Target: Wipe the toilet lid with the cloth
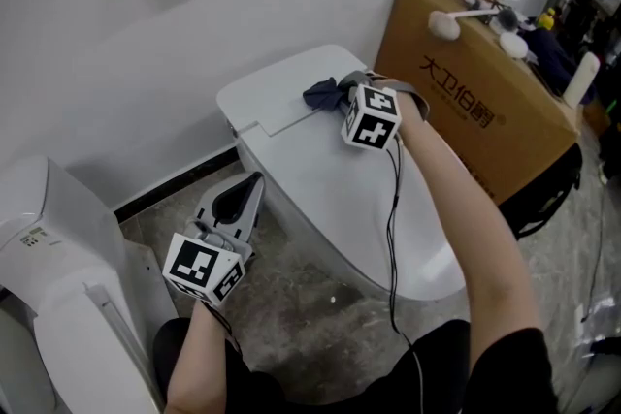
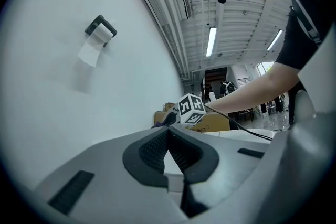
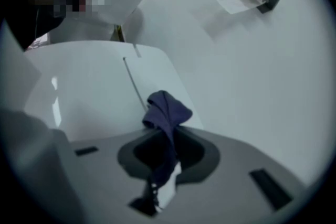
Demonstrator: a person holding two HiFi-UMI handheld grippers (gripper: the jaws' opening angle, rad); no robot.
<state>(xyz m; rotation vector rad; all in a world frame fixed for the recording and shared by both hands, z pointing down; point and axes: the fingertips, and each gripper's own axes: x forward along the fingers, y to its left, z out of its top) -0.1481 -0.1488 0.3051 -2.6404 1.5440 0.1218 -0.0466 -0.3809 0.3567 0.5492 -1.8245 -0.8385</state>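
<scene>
Right hand-held gripper [image 1: 343, 98] clamping cloth [image 1: 321, 93], toilet lid [image 1: 325, 175], floor [image 1: 315, 310]

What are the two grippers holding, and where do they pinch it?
The right gripper pinches the blue cloth by one end, with the rest bunched beyond its jaws. The left gripper is shut and holds nothing.

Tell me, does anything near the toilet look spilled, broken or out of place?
Nothing stands out. The toilet lid lies closed and looks intact, and the right hand-held gripper grips the bunched cloth at its rear.
</scene>
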